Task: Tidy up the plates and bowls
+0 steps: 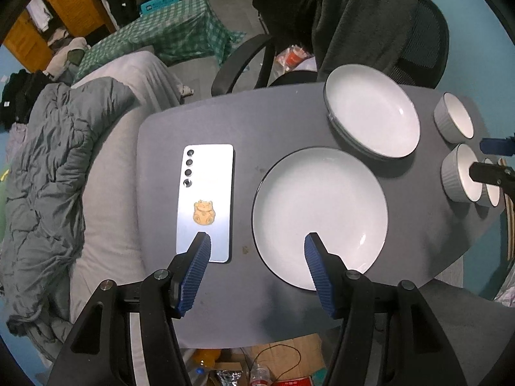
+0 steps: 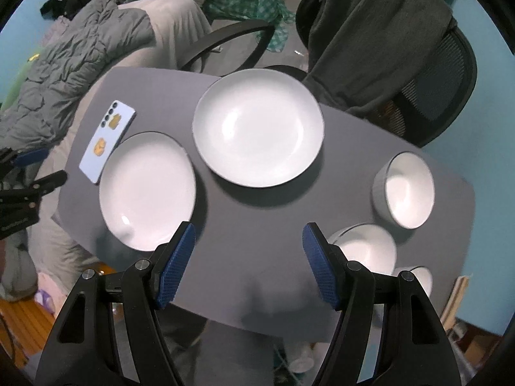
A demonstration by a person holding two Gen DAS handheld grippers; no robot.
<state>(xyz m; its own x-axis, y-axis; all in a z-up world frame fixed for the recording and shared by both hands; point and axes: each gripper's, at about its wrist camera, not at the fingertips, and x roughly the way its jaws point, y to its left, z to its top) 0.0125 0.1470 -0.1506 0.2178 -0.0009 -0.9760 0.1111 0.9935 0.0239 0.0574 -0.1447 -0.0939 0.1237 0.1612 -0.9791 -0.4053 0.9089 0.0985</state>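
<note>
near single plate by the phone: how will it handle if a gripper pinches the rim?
The near plate looks glazed and glossy, so the pads may slip. It looks rigid ceramic, probably chips if dropped. Its shallow rim sits low on the table, so getting a finger under looks awkward.

The plates point(image 2: 257, 128) and bowls point(image 2: 407, 189) looked like glossy white glazed ceramic; the bowls' outsides were ribbed. The table point(image 1: 283, 122) was matt grey and smooth. The pads point(image 1: 196, 273) were ridged blue rubber.
</note>
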